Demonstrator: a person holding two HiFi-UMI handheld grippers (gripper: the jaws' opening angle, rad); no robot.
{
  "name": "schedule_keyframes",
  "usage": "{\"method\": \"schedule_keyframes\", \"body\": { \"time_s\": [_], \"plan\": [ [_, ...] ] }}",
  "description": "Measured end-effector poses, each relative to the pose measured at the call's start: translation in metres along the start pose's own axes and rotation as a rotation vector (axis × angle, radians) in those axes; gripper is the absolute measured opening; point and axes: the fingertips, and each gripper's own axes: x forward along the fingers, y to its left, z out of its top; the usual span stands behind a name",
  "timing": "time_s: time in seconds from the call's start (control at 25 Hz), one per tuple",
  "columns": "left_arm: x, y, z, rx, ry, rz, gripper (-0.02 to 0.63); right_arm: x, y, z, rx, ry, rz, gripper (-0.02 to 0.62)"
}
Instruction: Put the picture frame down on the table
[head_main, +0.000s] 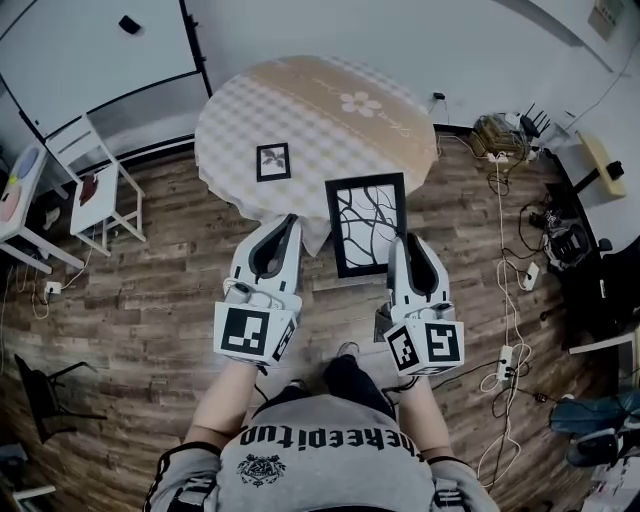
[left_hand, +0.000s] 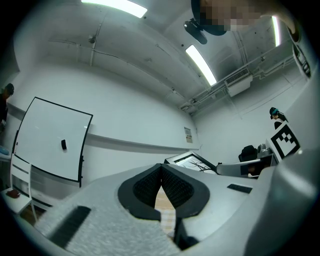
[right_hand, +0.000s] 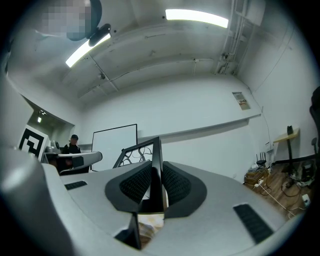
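A large black picture frame (head_main: 367, 222) with a branch drawing hangs over the near edge of the round table (head_main: 330, 110), which wears a checked cloth. My right gripper (head_main: 410, 242) is shut on its right edge. In the right gripper view the frame's edge (right_hand: 156, 155) stands upright between the pads, and the right gripper (right_hand: 156, 176) clamps it. My left gripper (head_main: 290, 222) hovers left of the frame, shut on nothing, not touching it. In the left gripper view the left gripper (left_hand: 161, 174) has its pads pressed together, with the frame (left_hand: 190, 160) seen beyond to the right.
A small black-framed picture (head_main: 272, 161) lies on the table's left part. A white chair (head_main: 95, 190) stands at the left, a whiteboard (head_main: 95, 50) behind it. Cables and power strips (head_main: 510, 300) litter the wooden floor at the right. The person's feet are below the grippers.
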Motion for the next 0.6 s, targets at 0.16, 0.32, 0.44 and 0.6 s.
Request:
{"method": "schedule_keyframes", "body": {
  "time_s": [0.16, 0.32, 0.44, 0.6],
  "plan": [
    [0.033, 0.001, -0.004, 0.003, -0.003, 0.038, 0.015, 0.031, -0.023, 0.003, -0.009, 0.004, 0.048, 0.074],
    [0.063, -0.006, -0.009, 0.006, -0.005, 0.057, 0.015, 0.052, -0.049, 0.005, -0.009, 0.005, 0.071, 0.074],
    [0.085, -0.014, -0.012, 0.011, -0.009, 0.073, 0.015, 0.063, -0.07, 0.006, 0.0, 0.006, 0.087, 0.074],
    [0.107, -0.023, -0.017, 0.013, -0.011, 0.104, 0.015, 0.077, -0.094, 0.006, 0.003, 0.007, 0.116, 0.074]
  ]
}}
